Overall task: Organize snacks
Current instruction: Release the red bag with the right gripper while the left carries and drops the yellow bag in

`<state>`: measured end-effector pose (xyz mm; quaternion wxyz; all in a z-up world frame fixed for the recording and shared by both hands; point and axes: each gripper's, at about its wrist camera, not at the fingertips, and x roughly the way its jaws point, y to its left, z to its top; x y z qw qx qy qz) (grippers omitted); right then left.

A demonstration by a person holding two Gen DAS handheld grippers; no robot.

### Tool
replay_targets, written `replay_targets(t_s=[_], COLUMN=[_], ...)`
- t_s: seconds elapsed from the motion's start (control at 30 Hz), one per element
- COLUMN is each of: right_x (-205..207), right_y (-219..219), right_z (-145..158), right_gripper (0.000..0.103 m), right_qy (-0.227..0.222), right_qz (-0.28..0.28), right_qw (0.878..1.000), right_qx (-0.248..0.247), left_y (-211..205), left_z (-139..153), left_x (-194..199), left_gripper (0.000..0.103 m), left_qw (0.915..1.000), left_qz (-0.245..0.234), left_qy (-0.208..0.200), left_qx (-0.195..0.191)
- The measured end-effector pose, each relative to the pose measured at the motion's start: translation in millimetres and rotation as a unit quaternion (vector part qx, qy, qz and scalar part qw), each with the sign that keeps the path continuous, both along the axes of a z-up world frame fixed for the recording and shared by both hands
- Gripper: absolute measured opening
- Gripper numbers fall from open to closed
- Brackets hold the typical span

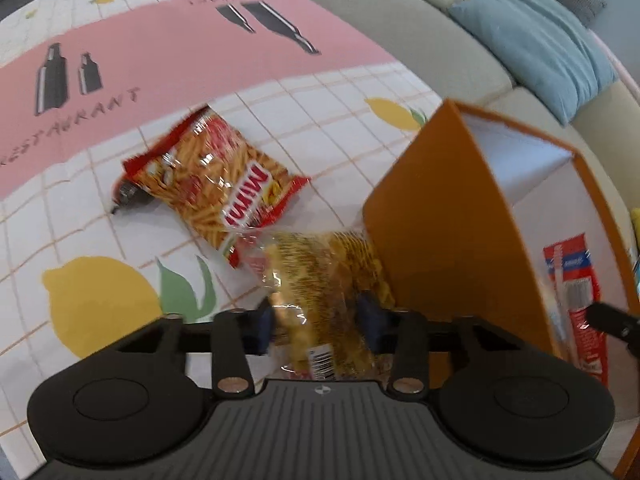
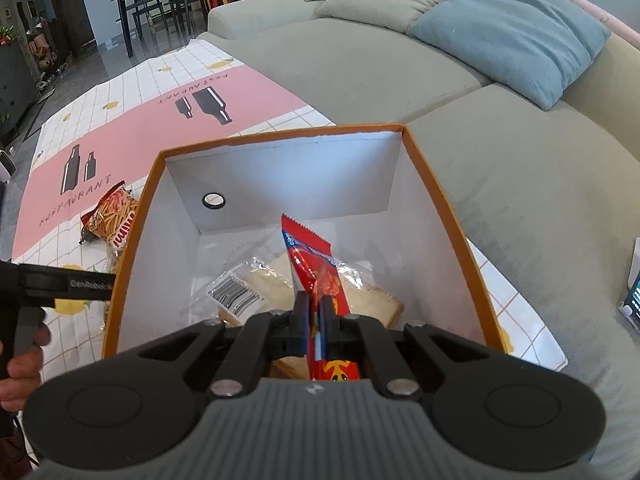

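right wrist: right gripper [image 2: 315, 312] clamps red snack packet [image 2: 312, 264]

the clear bag of yellow snacks [image 1: 320, 280] is blurred, its lower end hidden behind the left gripper [image 1: 318, 326], so whether the fingers [image 1: 370, 320] press it cannot be told. the orange box [image 1: 452, 216] hides part of it and runs past the picture's right edge. the red wrapper [image 2: 316, 272] hides part of the sandwich pack [image 2: 256, 292]; its print is unreadable.
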<state>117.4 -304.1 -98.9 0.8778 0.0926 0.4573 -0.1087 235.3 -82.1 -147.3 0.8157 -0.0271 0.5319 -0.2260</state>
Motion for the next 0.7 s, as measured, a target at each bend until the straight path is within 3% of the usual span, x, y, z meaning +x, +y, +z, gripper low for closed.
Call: replay_targets(t_s=[0.2, 0.47, 0.7], right_x=[-4, -8, -7], right_y=[1, 4, -1], right_z=[3, 16, 30], right_gripper=[0.001, 0.001, 0.001], right_qy=[-0.005, -0.021, -0.029], right_qz=[0.003, 0.014, 0.021], right_qw=[1.000, 1.000, 0.999], right_qx=[0.001, -0.005, -0.019], left_y=[9, 9, -18], left_z=[29, 87, 142], left_x=[-9, -30, -44], left_gripper=[0.024, 0.023, 0.022], left_qw=[0.9994, 0.9929, 0.9810], left_qz=[0.012, 0.000, -0.053], left_qy=[-0.033, -0.118, -0.186], left_qx=[0.002, 0.010, -0.013])
